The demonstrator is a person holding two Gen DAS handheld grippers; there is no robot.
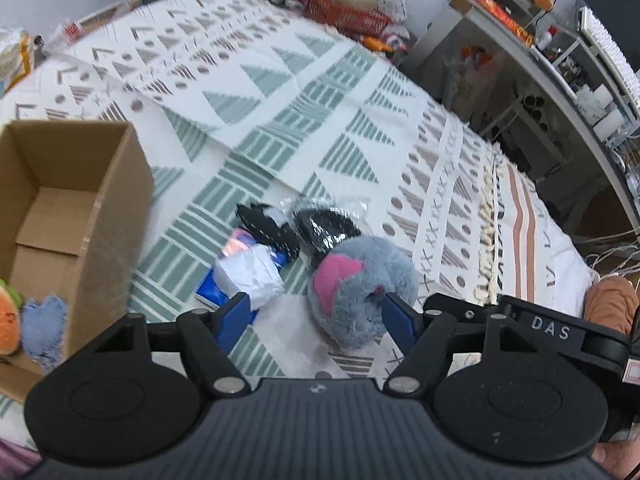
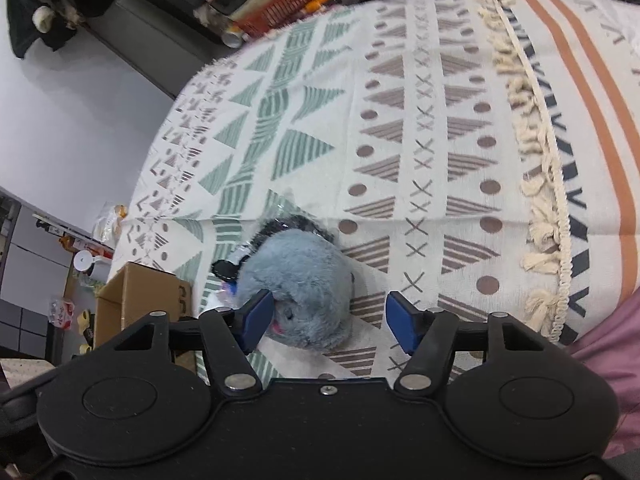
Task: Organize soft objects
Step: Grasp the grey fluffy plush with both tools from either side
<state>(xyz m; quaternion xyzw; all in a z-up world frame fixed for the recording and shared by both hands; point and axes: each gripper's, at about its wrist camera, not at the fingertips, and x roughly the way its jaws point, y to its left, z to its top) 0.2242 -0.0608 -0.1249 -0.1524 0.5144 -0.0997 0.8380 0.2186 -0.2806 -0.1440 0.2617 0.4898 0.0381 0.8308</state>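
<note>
While a grey plush toy (image 1: 362, 284) with pink patches lies on the patterned blanket (image 1: 280, 92), a black item in clear plastic (image 1: 324, 224) and a blue-and-white packet (image 1: 244, 276) sit just beside it. To the left stands an open cardboard box (image 1: 72, 208), with an orange plush (image 1: 8, 316) and a blue plush (image 1: 44, 320) inside. White letters "DAS" (image 1: 550, 328) mark the left gripper (image 1: 314, 318), jaws spread wide and empty, its right blue pad at the toy's edge. The right gripper (image 2: 330, 318) is likewise released, holding nothing, its left pad in front of the toy.
</note>
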